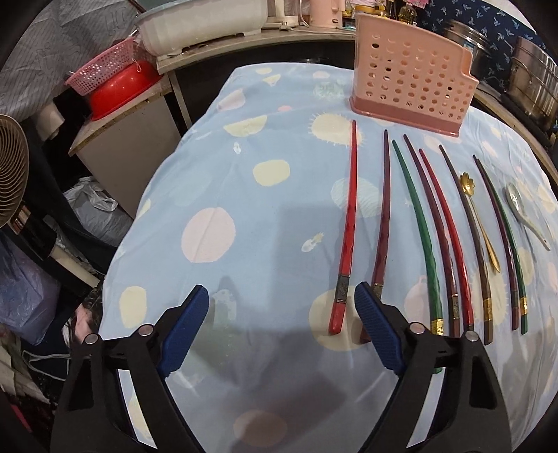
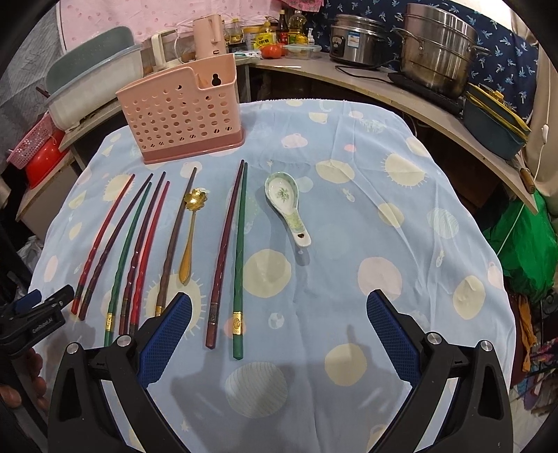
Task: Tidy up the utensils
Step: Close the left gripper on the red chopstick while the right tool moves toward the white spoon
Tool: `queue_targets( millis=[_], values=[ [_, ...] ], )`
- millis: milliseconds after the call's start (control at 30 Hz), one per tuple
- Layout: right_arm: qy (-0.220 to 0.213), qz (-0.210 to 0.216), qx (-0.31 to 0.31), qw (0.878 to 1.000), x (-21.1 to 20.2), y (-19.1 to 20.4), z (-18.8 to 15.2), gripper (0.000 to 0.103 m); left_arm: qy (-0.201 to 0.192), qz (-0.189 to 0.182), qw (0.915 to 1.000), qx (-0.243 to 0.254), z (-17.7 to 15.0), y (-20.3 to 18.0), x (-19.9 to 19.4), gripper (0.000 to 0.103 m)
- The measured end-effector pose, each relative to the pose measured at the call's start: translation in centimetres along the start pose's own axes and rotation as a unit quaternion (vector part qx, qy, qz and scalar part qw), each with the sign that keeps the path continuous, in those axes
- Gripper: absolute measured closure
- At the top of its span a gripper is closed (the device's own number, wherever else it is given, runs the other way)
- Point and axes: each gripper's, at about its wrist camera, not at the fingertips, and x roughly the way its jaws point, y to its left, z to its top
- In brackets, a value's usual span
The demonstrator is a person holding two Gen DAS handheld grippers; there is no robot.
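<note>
Several chopsticks, red, maroon, green and brown, lie side by side on the blue patterned cloth (image 1: 244, 209). Among them are a gold spoon (image 2: 190, 230) and a white-green ceramic spoon (image 2: 286, 202). An empty pink perforated holder (image 2: 185, 115) stands behind them. My left gripper (image 1: 281, 292) is open just above the cloth. The near end of the leftmost red chopstick (image 1: 343, 244) lies between its fingers, close to the right one and untouched. My right gripper (image 2: 279, 298) is open, with the near ends of a maroon chopstick (image 2: 223, 254) and a green chopstick (image 2: 240, 254) between its fingers.
Steel pots (image 2: 436, 45) and a rice cooker (image 2: 355, 38) stand on the counter behind at right. A white basin (image 1: 198, 24), a red bowl under a pink basket (image 1: 115, 83) and a fan (image 1: 10, 167) are off the table's left side. The cloth's right half (image 2: 401, 226) is bare.
</note>
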Motion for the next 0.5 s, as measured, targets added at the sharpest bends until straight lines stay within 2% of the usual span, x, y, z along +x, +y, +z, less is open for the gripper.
queue_targets(
  millis=[267, 367, 500],
  values=[
    [0.006, -0.007, 0.002, 1.000, 1.0, -0.1, 0.3, 0.008, 0.014, -0.006, 0.9999, 0.008, 0.3, -0.2, 2.0, 0.031],
    [0.011, -0.008, 0.003, 1.000, 1.5, -0.2, 0.6, 0.011, 0.013, -0.015, 0.9998, 0.008, 0.6, -0.3, 2.0, 0.038],
    [0.013, -0.009, 0.007, 1.000, 2.1, -0.5, 1.1, 0.014, 0.012, -0.029, 0.9995, 0.011, 0.8, -0.5, 2.0, 0.054]
  ],
)
